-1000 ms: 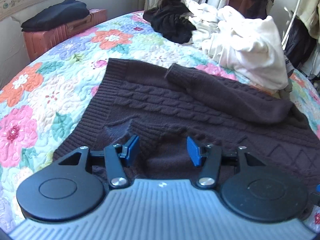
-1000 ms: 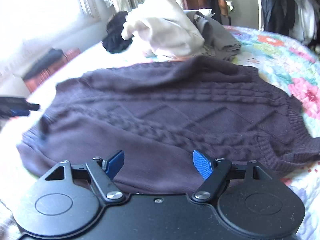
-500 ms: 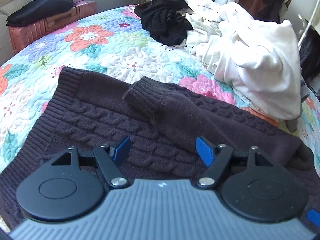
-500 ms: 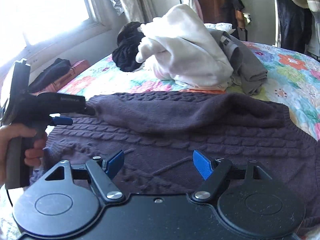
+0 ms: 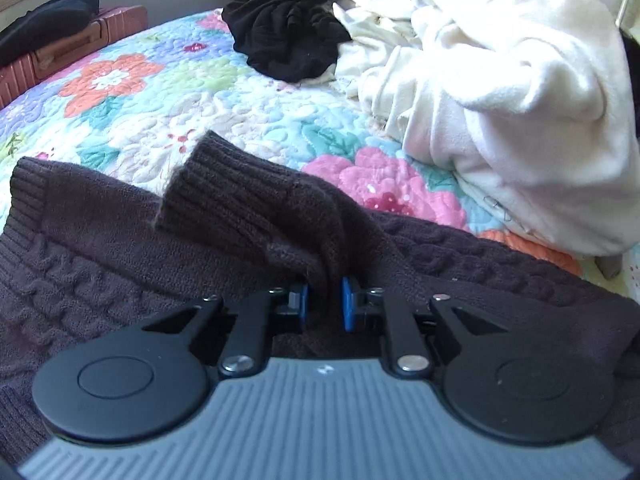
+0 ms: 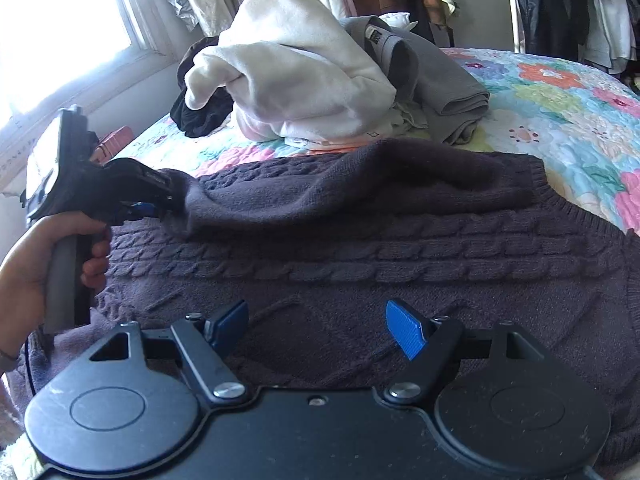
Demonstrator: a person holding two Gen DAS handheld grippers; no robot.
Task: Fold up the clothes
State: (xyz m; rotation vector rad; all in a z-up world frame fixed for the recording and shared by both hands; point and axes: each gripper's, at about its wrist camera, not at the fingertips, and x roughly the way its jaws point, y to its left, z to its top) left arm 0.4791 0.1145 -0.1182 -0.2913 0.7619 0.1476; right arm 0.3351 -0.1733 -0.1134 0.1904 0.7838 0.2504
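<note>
Lying flat, dark cable-knit sweater point(image 6: 360, 264)

A home bedroom: floral quilted bed point(image 5: 168, 92) (heaped laundry point(image 6: 296, 76)), window point(image 6: 60, 20), hanging clothes point(image 6: 560, 4)

- A bed covered by a floral quilted bedspread point(image 5: 168, 96) in pastel colours carries everything.
- A dark brown cable-knit sweater point(image 6: 360, 248) lies spread flat on it.
- Behind it sits a heap: a cream fleece garment point(image 5: 520, 92), a crumpled black garment point(image 5: 288, 40), and a grey folded garment point(image 6: 444, 84).
</note>
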